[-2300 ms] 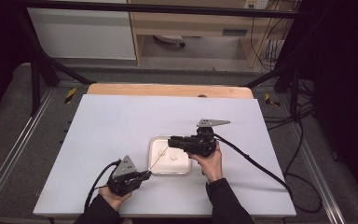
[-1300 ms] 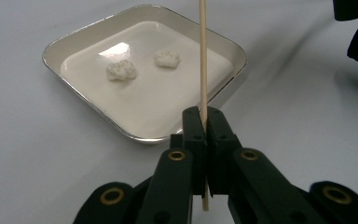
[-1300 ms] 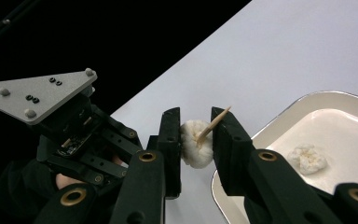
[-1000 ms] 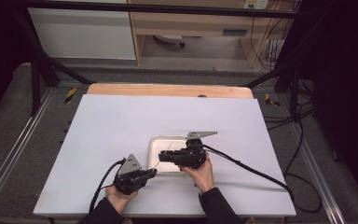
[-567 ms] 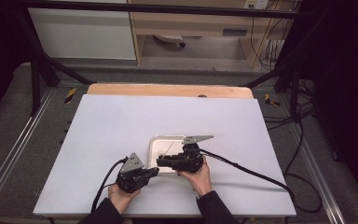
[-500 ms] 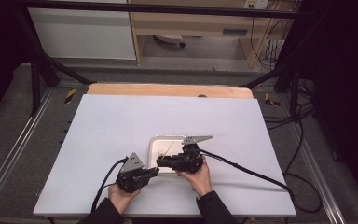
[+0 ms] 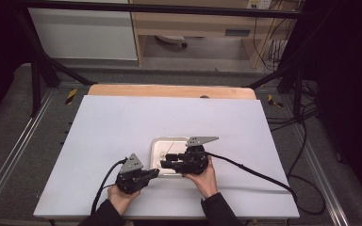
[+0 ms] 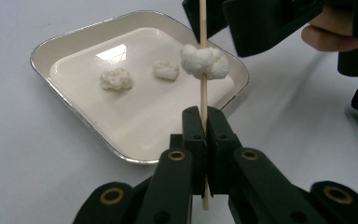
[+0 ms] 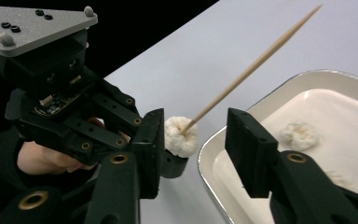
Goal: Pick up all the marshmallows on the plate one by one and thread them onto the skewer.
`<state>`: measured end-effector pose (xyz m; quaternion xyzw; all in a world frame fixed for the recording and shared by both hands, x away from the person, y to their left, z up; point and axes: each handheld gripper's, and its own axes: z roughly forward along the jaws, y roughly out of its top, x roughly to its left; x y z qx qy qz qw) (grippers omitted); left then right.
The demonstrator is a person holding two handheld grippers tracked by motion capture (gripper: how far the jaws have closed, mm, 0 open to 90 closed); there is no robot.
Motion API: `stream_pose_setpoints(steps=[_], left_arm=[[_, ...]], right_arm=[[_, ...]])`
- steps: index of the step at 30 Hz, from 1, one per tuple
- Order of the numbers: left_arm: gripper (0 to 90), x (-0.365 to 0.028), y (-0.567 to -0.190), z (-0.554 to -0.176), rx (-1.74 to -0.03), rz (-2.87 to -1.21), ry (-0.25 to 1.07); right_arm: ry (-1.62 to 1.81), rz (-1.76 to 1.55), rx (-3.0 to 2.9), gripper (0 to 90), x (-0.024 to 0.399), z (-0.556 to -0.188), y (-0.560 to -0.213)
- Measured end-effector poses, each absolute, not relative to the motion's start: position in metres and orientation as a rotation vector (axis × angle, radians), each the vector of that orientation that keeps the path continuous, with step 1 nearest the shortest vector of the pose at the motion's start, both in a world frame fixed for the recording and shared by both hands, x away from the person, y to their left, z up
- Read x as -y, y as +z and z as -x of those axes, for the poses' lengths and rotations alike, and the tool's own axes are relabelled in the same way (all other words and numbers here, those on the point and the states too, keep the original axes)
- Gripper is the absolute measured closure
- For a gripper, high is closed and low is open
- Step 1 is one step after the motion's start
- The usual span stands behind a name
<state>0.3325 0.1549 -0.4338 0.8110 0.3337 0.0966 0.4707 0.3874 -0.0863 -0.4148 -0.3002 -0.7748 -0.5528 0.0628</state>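
High view: a person's two hands rest near the front edge of a white tabletop (image 7: 122, 122). The left hand-held gripper (image 7: 154, 173) points right toward a shallow white tray (image 7: 156, 146); the right hand-held gripper (image 7: 165, 164) points left, over the tray's front rim, so the two nearly meet.

Left gripper view: its jaws are clamped shut on a thin wooden skewer (image 8: 203, 98), whose long axis runs straight away from the jaws toward the right hand-held gripper beyond. A white puffy piece (image 8: 204, 61) is threaded on the skewer, partway along, above the tray. Two more white pieces (image 8: 115, 78) lie apart in the tray.

Right gripper view: its jaws have just been opening and now stand apart on either side of the threaded piece (image 9: 181, 136), which sits between them close to the left jaw; contact there cannot be told. The skewer's pointed end slants up and away past the jaws. Judging by this, the right hand is nearer the piece and is letting it go.
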Motion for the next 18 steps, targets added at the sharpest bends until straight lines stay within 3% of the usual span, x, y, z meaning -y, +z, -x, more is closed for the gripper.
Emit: stream_pose_setpoints(steps=[18], left_arm=[[88.0, -0.174, -0.431, -0.332, -0.829, -2.005, 0.244]], right_arm=[[-1.587, 0.929, 2.644, 9.6, 0.101, -0.388, -0.404]])
